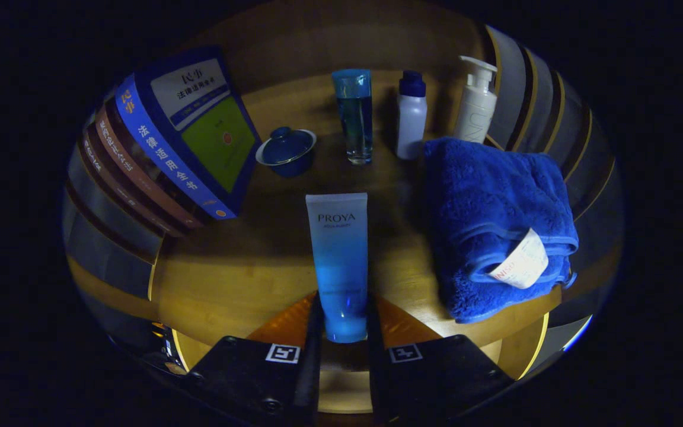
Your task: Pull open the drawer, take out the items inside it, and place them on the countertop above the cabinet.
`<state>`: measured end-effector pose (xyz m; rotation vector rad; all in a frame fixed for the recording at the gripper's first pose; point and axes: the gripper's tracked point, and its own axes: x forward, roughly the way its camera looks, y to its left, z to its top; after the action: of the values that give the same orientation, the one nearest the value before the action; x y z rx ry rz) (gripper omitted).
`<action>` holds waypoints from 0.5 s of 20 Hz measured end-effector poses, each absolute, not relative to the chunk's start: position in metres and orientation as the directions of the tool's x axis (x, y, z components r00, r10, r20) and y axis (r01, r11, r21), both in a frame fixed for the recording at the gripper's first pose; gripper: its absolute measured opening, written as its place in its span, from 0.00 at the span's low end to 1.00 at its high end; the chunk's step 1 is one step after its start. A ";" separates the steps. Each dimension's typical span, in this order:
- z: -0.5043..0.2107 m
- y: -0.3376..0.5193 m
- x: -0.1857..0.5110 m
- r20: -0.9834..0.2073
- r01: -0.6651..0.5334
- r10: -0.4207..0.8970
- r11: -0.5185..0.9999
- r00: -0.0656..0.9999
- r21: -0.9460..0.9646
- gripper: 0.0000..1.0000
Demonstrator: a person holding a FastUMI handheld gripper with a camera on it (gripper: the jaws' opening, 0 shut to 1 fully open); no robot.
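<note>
So I've got the gripper clamped on the blue tube, both fingers squeezing its near end, held out over the wooden countertop. Towel sits right, books left, bottles further back. Looks like the tube just needs setting down; can't tell what's left in the drawer

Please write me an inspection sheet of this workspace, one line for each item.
Surface: wooden countertop, dimly lit.
Job's things: blue-and-white plastic tube between the tool's fingers, its far end reaching out over the countertop.
Clutter: stack of books; blue lidded ceramic cup; clear blue glass bottle; white bottle with dark cap; white pump bottle; folded blue towel with a white tag.
Grippers: tool, both fingers pressing the tube.
Cables: nothing seen.
Surroundings: striped panels beside the countertop.
</note>
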<state>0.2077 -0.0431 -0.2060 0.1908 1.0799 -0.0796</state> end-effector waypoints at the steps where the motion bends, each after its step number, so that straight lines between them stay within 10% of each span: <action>1: -0.205 -0.043 0.209 -0.883 0.160 0.028 0.980 0.469 0.116 0.39; 7: -0.198 -0.043 0.208 -0.864 0.169 0.050 0.973 0.501 0.154 0.97; 10: -0.185 -0.045 0.204 -0.842 0.167 0.044 0.973 0.538 0.157 0.98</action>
<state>0.2042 -0.0446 -0.1852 0.2298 1.0020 -0.0739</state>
